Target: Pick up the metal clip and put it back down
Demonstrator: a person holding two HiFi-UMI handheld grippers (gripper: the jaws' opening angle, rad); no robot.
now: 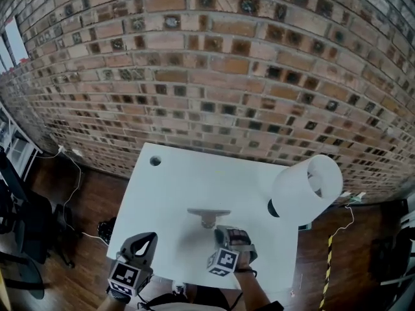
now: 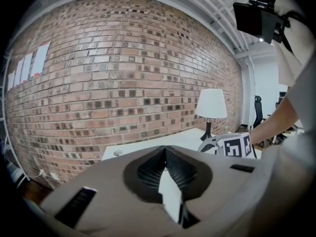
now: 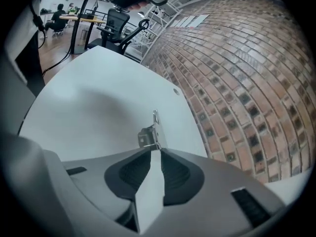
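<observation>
Looks like this one's basically wrapped up. The metal clip (image 3: 149, 132) is sitting on the white table (image 1: 175, 186) just past the tips of the right claw (image 3: 155, 153), and nothing is pinching it. That claw's jaws stand a narrow bit apart with only bare tabletop showing through the gap, so I'd call it empty. The clip sits so tight against the tips in the right gripper view that I can't swear there's daylight between them, but in the head view it rests on the table by itself with its own shadow.

The left claw (image 2: 166, 154) is off to the side of the right one, at the near edge of the table. Its pads are pressed together on nothing, so it's no part of this.

So my guess: pick-up done, put-down done, and all that's left is backing the right claw away.

Writing-wise there's not much. The marker cube (image 1: 224, 261) on the right claw only has black-and-white squares, no letters. A few pale sheets hang on the brick wall (image 1: 214, 76), far too small to read. No brand on the lamp (image 1: 305, 185) either.
</observation>
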